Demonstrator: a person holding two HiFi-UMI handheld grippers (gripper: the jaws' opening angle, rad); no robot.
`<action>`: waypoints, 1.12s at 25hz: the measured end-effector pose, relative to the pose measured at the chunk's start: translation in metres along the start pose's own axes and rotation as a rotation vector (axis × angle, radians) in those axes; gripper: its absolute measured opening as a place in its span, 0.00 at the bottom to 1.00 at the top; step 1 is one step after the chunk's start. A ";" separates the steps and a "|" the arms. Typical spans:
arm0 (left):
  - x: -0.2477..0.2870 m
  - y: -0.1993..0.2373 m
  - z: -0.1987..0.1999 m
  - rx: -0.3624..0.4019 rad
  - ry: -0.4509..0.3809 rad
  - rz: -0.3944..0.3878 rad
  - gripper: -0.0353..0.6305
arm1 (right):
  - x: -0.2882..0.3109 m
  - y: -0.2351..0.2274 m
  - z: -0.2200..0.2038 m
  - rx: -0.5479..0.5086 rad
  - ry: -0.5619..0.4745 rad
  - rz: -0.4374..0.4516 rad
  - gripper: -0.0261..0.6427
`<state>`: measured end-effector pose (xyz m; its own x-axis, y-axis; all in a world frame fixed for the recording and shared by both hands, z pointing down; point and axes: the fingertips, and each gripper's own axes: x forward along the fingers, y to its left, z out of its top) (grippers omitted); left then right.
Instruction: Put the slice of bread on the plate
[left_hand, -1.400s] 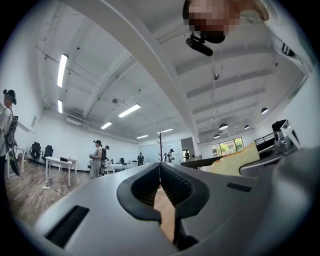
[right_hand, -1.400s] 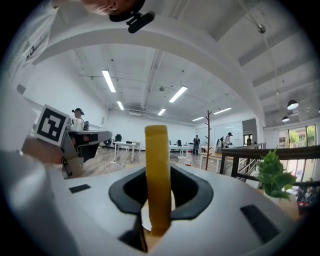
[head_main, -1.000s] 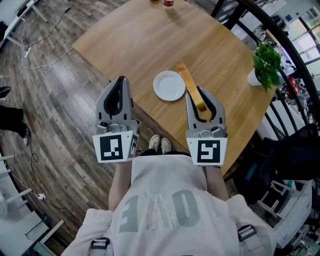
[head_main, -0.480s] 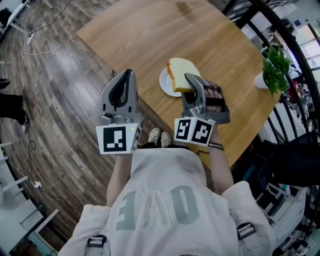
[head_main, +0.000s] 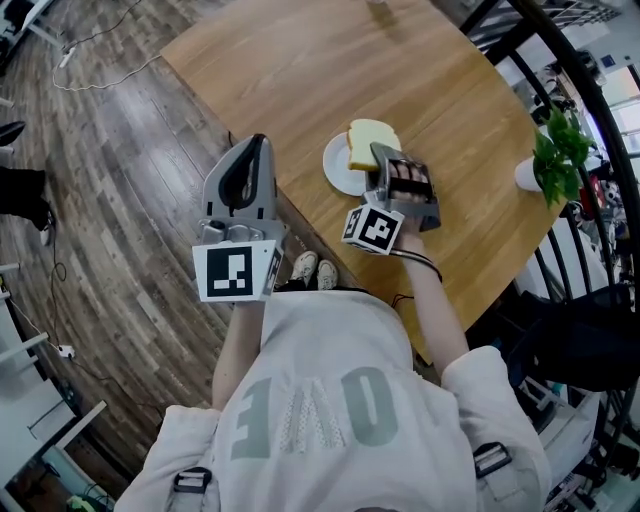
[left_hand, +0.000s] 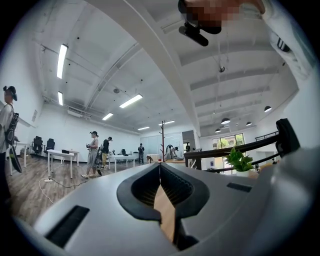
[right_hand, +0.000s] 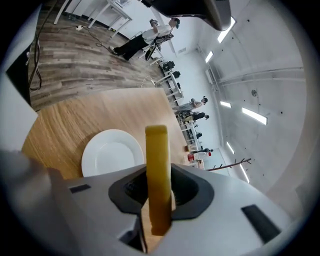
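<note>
Bread (head_main: 372, 141): pale yellow slice, tan crust, held approx flat, face up, over R side of round white plate (head_main: 338, 167).

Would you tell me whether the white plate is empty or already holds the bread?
Empty. The plate looks bare, and the bread is pinched in the right claw.

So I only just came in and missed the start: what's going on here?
A person holds a gripper in each hand at a wooden table. The right gripper is shut on a slice of bread, holding it by one end over a white plate. The bread has not been let go yet. The left gripper is shut with nothing in it, by the table's near edge.
</note>
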<state>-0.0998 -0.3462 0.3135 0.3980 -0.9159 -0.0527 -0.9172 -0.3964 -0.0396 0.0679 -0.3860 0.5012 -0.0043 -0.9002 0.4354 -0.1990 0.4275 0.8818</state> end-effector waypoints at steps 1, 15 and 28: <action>0.001 0.000 -0.002 0.002 0.003 0.003 0.07 | 0.004 0.004 -0.002 0.006 0.006 -0.004 0.18; 0.002 0.010 -0.007 0.048 0.052 0.032 0.07 | 0.039 0.054 -0.003 0.093 0.028 0.121 0.18; -0.002 0.003 -0.009 0.032 0.038 0.016 0.07 | 0.030 0.064 -0.006 0.255 0.006 0.256 0.46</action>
<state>-0.1029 -0.3464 0.3223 0.3815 -0.9242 -0.0154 -0.9225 -0.3796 -0.0705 0.0606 -0.3849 0.5719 -0.0800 -0.7659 0.6380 -0.4302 0.6039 0.6710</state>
